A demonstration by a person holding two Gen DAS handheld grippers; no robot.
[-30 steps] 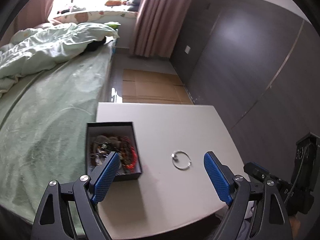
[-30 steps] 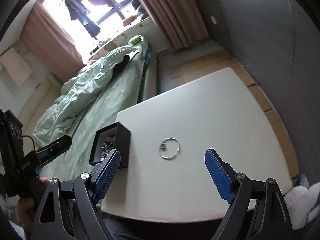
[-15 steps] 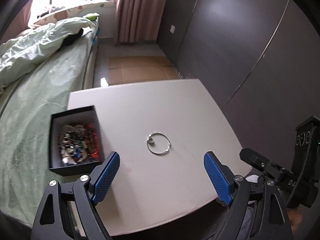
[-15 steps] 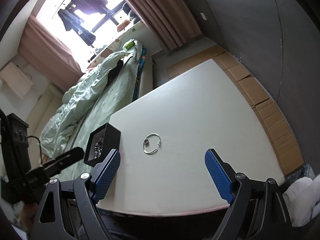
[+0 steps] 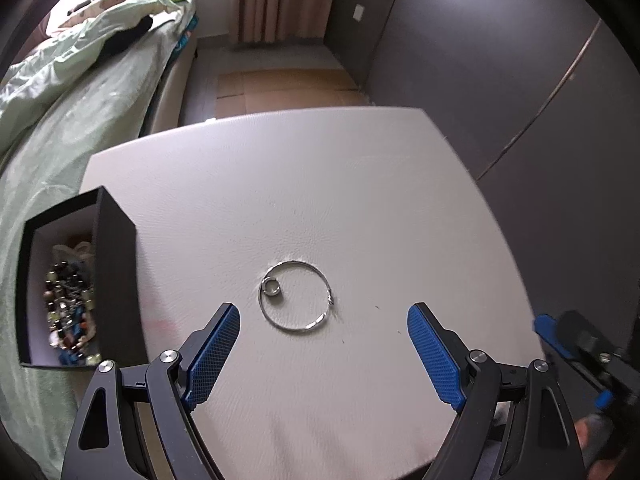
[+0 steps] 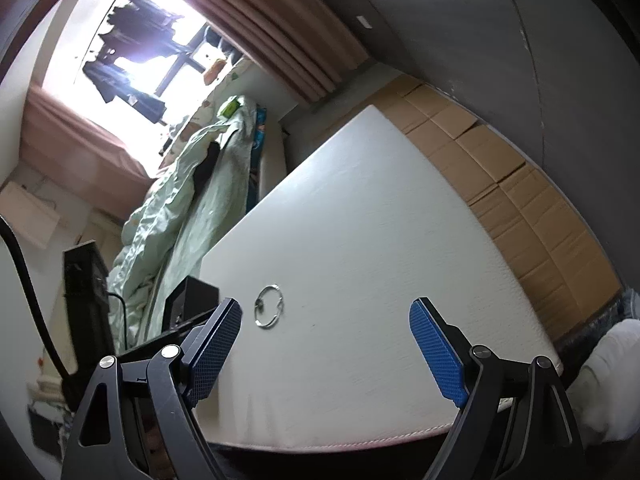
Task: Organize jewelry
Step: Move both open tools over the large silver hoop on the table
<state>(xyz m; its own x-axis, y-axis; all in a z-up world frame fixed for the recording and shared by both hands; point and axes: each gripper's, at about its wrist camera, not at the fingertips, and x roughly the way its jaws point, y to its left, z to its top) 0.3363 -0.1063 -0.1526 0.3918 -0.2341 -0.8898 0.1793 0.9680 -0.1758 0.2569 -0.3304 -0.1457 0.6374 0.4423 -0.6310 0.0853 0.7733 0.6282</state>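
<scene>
The silver bangle (image 5: pixel 295 297), a thin wire hoop with a small ring charm threaded on its left side, lies flat near the middle of the white desk (image 5: pixel 320 184). It looks light, stiff and slick, and easy to skate away if nudged. Lying flush, it offers little edge; the best hold is probably across the wire at the near rim, or one finger inside the hoop. The black jewelry box (image 5: pixel 80 280), full of beads, sits at the desk's left edge. The left gripper (image 5: pixel 324 356) is spread wide and empty, just short of the bangle; the right gripper (image 6: pixel 326 354) is likewise wide and empty. Compared with a second ago, the left view has dropped closer and centred on the bangle, with the box pushed to the left margin.
</scene>
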